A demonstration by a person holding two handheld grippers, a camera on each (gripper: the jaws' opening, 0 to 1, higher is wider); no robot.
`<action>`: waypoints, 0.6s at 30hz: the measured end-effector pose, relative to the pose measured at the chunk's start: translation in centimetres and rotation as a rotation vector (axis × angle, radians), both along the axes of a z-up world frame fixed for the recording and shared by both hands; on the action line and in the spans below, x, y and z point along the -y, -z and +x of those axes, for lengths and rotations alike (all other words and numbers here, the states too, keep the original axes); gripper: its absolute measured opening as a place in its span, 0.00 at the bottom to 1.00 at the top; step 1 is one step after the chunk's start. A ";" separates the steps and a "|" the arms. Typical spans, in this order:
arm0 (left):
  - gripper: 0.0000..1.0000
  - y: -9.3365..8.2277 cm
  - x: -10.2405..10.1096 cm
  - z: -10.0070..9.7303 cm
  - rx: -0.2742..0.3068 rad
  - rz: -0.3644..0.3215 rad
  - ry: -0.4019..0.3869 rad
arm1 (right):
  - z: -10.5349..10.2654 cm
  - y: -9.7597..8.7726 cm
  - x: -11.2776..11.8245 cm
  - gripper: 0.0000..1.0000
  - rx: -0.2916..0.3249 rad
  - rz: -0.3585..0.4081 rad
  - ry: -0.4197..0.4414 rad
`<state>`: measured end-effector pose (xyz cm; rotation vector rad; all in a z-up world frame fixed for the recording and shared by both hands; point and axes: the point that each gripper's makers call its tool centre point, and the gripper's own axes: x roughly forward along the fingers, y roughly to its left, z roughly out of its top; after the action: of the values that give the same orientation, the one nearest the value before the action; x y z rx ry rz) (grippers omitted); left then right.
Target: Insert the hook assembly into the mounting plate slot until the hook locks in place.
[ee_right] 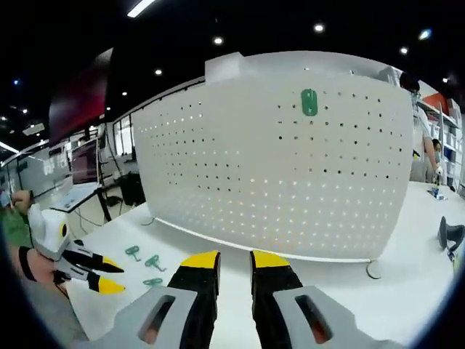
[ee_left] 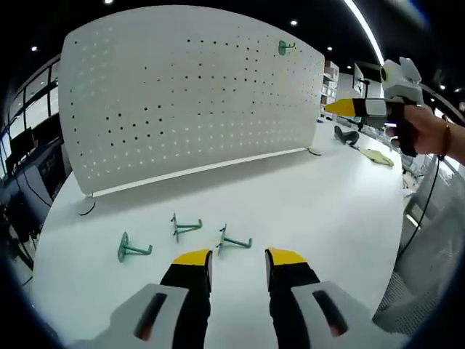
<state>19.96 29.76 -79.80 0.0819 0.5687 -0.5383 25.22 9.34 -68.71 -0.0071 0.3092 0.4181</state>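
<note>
Left tongs (ee_left: pixel 238 263) stood open and empty at six o'clock in the left gripper view, over the white bench (ee_left: pixel 305 211). Just beyond their tips lay three green hooks: one at twelve o'clock from the tips (ee_left: pixel 234 241), a second (ee_left: pixel 185 227) at eleven, a third (ee_left: pixel 132 249) at nine. Farther off rose the white pegboard (ee_left: pixel 189 94), upright on the bench, with a fourth hook (ee_left: pixel 285 47) mounted near its upper edge at one o'clock. Right tongs (ee_right: pixel 234 263) in the right gripper view were likewise open and empty, facing the pegboard below that mounted hook.
</note>
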 end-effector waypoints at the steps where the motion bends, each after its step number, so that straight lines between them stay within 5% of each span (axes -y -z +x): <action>1: 0.28 0.2 0.0 0.2 0.001 0.008 0.000 | -0.2 0.2 0.1 0.15 -0.004 0.001 0.004; 5: 0.22 1.5 -0.3 0.8 0.004 0.091 0.018 | -1.1 0.3 0.5 0.14 -0.003 0.016 0.014; 18: 0.18 3.1 0.8 2.8 0.017 0.153 0.068 | -3.6 2.2 0.6 0.14 -0.044 0.034 0.015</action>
<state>22.75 28.93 -82.91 0.2519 0.5917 -0.5592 21.58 8.77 -70.95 0.0374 0.3450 0.4094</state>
